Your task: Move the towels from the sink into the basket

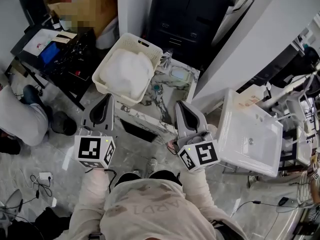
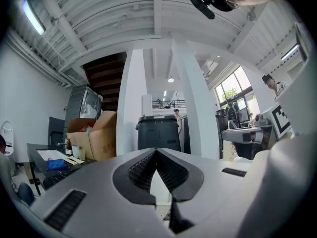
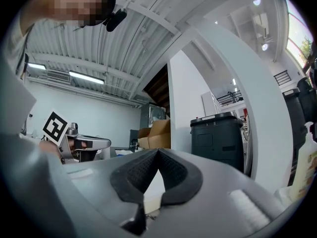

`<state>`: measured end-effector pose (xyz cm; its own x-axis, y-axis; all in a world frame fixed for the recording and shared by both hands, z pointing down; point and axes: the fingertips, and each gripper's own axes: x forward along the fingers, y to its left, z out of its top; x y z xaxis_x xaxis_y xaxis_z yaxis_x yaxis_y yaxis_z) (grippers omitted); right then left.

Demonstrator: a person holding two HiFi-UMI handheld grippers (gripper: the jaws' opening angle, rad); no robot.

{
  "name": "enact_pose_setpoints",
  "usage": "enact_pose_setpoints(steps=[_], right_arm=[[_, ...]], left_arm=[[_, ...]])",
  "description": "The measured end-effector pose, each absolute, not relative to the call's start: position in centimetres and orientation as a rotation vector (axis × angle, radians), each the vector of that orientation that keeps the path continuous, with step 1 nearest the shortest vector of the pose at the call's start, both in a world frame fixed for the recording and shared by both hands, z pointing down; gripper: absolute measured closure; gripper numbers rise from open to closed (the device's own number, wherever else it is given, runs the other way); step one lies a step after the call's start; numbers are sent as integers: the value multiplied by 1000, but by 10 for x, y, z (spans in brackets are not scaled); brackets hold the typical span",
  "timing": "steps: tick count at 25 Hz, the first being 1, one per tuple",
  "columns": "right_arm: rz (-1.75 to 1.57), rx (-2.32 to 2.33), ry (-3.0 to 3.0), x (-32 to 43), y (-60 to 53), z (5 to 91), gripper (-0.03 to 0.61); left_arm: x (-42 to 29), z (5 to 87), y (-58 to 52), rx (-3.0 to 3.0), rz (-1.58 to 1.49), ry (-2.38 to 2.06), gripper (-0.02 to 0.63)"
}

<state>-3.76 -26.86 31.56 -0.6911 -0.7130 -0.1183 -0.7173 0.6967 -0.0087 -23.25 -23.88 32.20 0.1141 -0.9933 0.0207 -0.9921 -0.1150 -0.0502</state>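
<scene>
Soft white towels (image 1: 127, 73) fill the cream slotted basket (image 1: 150, 48) at twelve o'clock, and the left gripper (image 1: 107, 98) and right gripper (image 1: 181, 107) have ribbed jaws pressed together, empty.

Basket (image 1: 145, 45) floor hidden beneath towels (image 1: 126, 71)

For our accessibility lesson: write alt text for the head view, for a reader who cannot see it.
A person holds the left gripper and right gripper, both shut and empty, over a marble counter. A basket of white towels sits ahead; the sink at right looks empty.
</scene>
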Motion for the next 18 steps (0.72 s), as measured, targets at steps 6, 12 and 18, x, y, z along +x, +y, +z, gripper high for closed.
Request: enact_pose_setpoints(steps=[6,12,18], right_arm=[[80,-1185,2782,-38,-250,310,568],[96,-1186,2779,-41,-233,306,569],[108,-1191,2780,-43,-219,304,569]], left_arm=[[-228,321,-216,-2329,-76,2054,607],[-227,320,-197,-2334,-64,2041,607],[-229,315,-183,-2327,-47,2033,607]])
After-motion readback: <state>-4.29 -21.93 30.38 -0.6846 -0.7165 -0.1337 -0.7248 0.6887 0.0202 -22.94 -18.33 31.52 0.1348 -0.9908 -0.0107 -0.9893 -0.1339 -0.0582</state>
